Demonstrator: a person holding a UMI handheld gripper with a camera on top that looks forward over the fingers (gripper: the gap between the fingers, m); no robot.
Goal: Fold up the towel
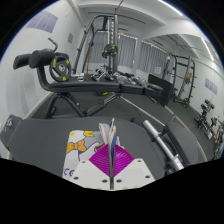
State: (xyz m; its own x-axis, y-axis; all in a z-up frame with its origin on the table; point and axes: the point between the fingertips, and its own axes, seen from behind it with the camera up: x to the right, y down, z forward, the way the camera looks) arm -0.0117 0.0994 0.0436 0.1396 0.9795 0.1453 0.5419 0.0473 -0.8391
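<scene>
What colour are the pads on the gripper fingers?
Magenta pads on the hand-held gripper, seen in the gripper view.

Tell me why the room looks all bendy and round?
In the gripper view, the wide lens curves straight things, so the weight machine bows around the middle; the windows glare white; the tongs, closed together with nothing seen between them, look big because they sit nearest.

White gripper (109, 150) body with printed black markings, magenta ribbed pads on fingers (103, 157), red and blue stripes near tips
</scene>
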